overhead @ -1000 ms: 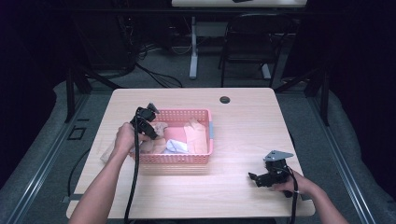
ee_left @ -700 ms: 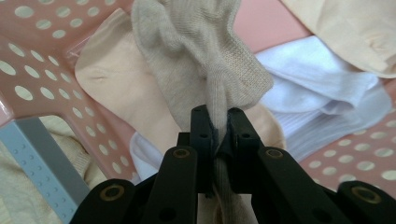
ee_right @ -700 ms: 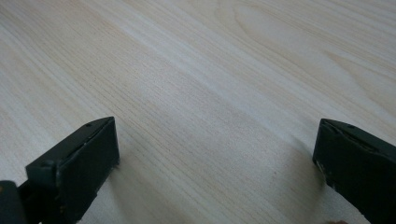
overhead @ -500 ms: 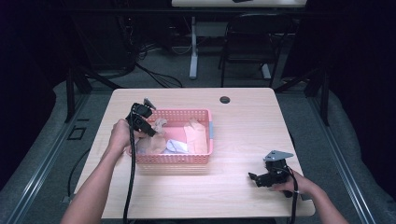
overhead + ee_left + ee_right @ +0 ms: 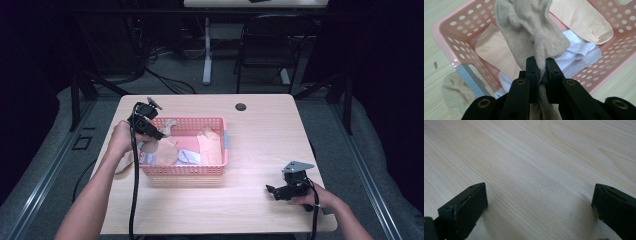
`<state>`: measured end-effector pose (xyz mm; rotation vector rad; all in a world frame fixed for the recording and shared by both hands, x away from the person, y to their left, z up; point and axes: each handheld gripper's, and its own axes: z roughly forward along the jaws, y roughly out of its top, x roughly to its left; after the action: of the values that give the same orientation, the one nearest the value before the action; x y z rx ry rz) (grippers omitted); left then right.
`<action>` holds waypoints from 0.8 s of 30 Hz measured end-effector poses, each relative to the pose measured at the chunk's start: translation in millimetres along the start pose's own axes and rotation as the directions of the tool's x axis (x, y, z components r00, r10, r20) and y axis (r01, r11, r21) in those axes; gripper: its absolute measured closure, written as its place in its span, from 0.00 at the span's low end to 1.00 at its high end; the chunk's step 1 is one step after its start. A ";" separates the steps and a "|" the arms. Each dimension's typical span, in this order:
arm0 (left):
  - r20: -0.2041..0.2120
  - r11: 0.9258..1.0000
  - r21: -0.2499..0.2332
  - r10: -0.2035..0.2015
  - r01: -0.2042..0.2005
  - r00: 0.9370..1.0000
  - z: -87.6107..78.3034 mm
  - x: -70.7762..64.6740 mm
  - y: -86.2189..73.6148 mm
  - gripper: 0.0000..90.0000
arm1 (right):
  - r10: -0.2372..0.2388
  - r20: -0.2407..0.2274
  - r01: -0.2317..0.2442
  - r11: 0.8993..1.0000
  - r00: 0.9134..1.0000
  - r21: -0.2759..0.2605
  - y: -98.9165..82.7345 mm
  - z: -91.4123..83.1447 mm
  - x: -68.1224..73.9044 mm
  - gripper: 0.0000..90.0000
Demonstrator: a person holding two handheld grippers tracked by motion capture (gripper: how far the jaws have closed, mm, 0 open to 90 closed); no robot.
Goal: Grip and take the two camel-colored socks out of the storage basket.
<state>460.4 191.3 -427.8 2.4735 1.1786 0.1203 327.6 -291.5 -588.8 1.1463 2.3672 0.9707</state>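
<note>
Sock point(image 5: 531, 32), beige knit, hangs limp above the pink basket point(image 5: 446, 32), pinched in a bunched fold by the left gripper point(image 5: 541, 72); soft, light, prone to snagging the rim. Right gripper point(image 5: 539, 202) rests on the counter point(image 5: 536, 157), jaws apart.

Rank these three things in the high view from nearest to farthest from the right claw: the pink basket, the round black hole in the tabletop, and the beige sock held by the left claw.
Measured from the right claw:
1. Pink basket, at the table's middle, nearest.
2. Round black hole, near the table's far edge.
3. Beige sock, hanging over the basket's far left corner, farthest.
</note>
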 end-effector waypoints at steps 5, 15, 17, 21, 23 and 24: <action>-0.008 1.000 -0.014 0.003 -0.003 1.000 -13.3 1.4 -0.3 0.92 | 0.000 0.001 0.000 1.000 1.000 0.001 0.1 -0.1 0.1 0.00; -0.032 0.999 -0.043 -0.008 0.006 0.999 -40.6 10.7 -5.8 0.92 | 0.001 0.001 -0.001 1.000 1.000 0.001 0.1 -0.1 0.0 0.00; -0.040 0.999 -0.052 -0.016 0.014 0.999 -46.7 14.3 -8.6 0.92 | 0.001 0.001 -0.001 1.000 1.000 0.001 0.0 -0.1 0.1 0.00; -0.041 0.997 -0.066 -0.032 0.029 0.999 -54.9 19.5 -14.2 0.92 | 0.001 0.001 -0.001 1.000 1.000 0.001 0.1 -0.1 0.0 0.00; -0.047 0.997 -0.073 -0.040 0.037 0.998 -60.0 23.6 -18.2 0.92 | 0.001 0.001 -0.001 1.000 1.000 0.001 0.1 -0.1 0.1 0.00; -0.051 0.997 -0.071 -0.044 0.041 0.998 -62.0 25.3 -19.8 0.92 | 0.001 0.001 -0.001 1.000 1.000 0.001 0.1 0.0 0.1 0.00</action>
<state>447.2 241.3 -380.9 2.3968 1.2270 0.2127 327.5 -291.4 -588.7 1.1486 2.3664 0.9696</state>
